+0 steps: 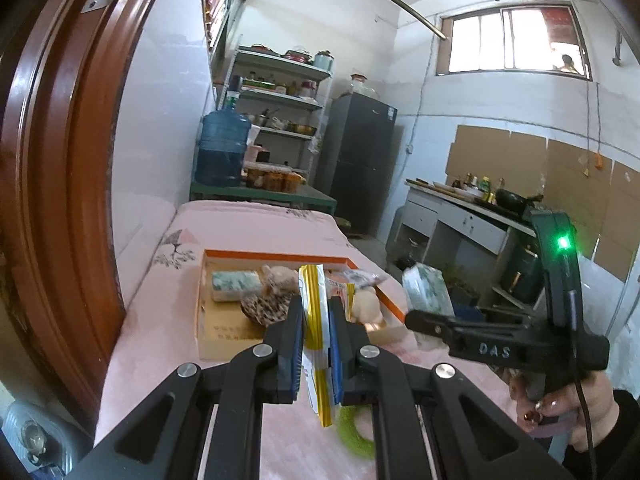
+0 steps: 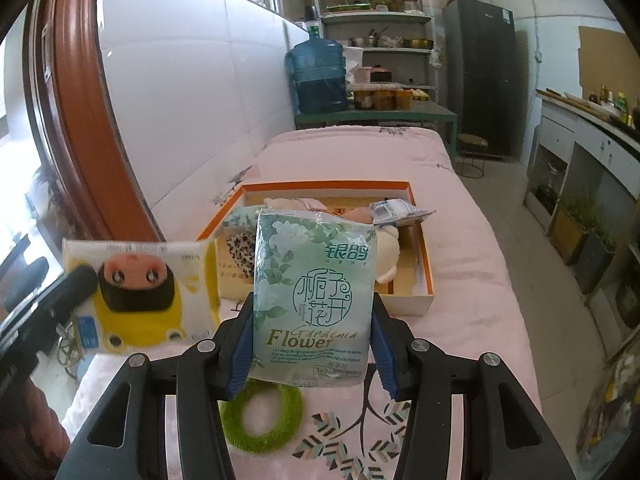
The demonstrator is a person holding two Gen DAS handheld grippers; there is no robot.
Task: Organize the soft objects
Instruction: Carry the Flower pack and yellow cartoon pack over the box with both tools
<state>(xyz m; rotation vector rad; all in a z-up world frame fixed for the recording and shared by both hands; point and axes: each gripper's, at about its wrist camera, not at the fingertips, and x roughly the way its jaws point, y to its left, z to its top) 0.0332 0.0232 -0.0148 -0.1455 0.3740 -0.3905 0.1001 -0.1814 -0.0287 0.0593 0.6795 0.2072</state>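
Observation:
My left gripper [image 1: 316,320] is shut on a thin yellow and white tissue pack [image 1: 314,320], held edge-on above the pink bed; the right wrist view shows that pack's [image 2: 136,292] doll-face print at the left. My right gripper [image 2: 314,312] is shut on a green Gardenia Flower tissue pack [image 2: 314,296], held upright; in the left wrist view this pack [image 1: 424,288] hangs at the right. Ahead lies an open orange-rimmed box [image 2: 416,300] holding a rolled green cloth [image 1: 234,285], a leopard-print piece [image 1: 266,306], a cream plush toy [image 2: 386,258] and a small packet [image 2: 396,210]. A green fuzzy ring [image 2: 260,420] lies on the bed below both grippers.
The pink bedspread [image 2: 460,240] runs back to a green table [image 2: 376,118] with a blue water jug [image 2: 318,76] and jars. A brown door frame [image 1: 60,160] stands at the left. Shelves, a dark fridge [image 2: 482,72] and a counter [image 2: 580,140] line the back and right.

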